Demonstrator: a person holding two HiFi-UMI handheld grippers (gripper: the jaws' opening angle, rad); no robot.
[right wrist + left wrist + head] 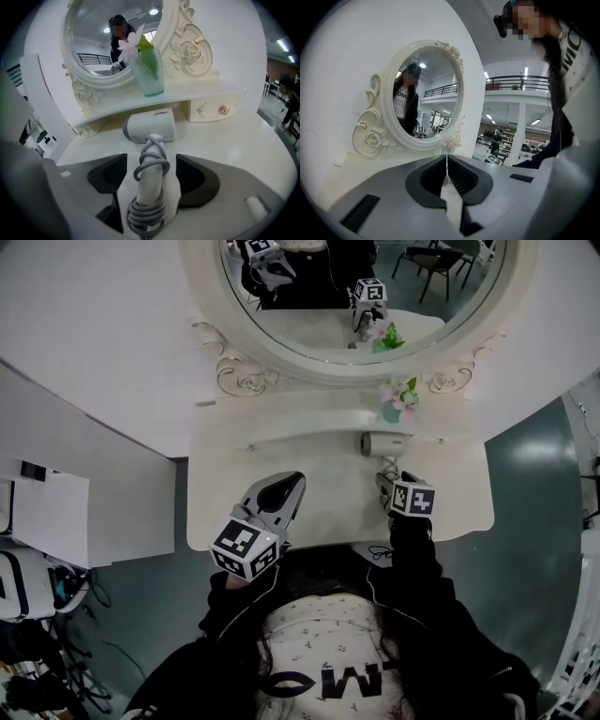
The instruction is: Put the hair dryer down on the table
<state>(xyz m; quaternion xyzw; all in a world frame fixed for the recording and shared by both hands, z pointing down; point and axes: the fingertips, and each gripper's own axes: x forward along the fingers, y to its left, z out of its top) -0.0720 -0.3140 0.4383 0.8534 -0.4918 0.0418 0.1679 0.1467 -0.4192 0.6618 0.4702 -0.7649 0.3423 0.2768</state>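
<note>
The white hair dryer [384,443] lies on the white dressing table [230,460], its barrel toward the raised shelf. In the right gripper view the hair dryer [150,125] has its grey cord wound round the handle, which points back between my jaws. My right gripper [385,481] [151,160] is open, with a gap showing on each side of the handle. My left gripper [289,486] [447,161] hovers over the table's left front, shut with nothing in it.
An oval mirror [361,306] in an ornate frame stands at the back. A green glass vase with a flower [149,70] sits on the shelf above small drawers [213,110]. The table's front edge [328,540] is near my body.
</note>
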